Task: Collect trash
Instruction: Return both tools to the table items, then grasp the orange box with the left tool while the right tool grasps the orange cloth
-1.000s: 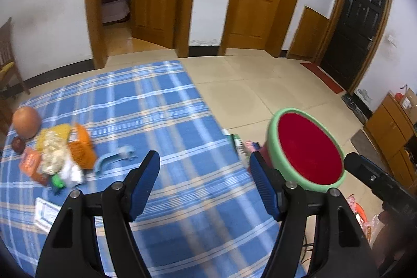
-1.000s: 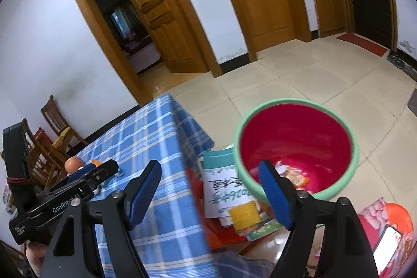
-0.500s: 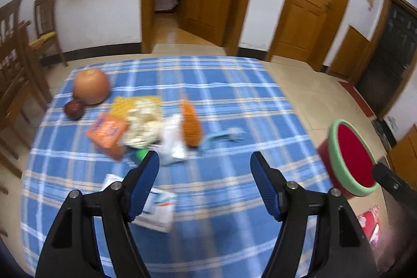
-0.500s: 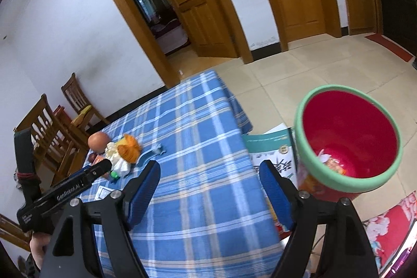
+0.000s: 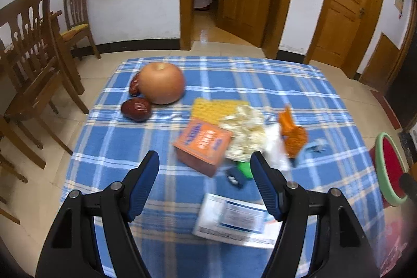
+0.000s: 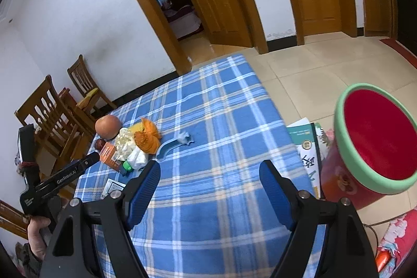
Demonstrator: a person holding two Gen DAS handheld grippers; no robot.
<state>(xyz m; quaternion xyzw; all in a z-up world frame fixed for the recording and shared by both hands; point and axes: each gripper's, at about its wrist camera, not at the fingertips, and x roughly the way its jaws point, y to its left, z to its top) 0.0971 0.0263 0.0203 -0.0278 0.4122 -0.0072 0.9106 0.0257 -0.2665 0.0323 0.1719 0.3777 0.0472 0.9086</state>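
Apple (image 5: 161,82) and dates (image 5: 136,109) occupy the far-left table (image 5: 260,74). Orange packet (image 5: 203,145) lies just beyond the left gripper (image 5: 204,168), jaws apart and empty. Right gripper (image 6: 209,173) likewise.

This is looking like a lived-in home. A table (image 5: 125,137) wearing a blue plaid cloth is standing on a pale tiled floor (image 6: 307,64), with wooden dining chairs (image 5: 39,64) sitting off its left edge. Panelled wooden doors (image 5: 344,4) are lining white walls, and an open doorway (image 6: 177,14) is showing a bed (image 6: 182,20) in the next room.
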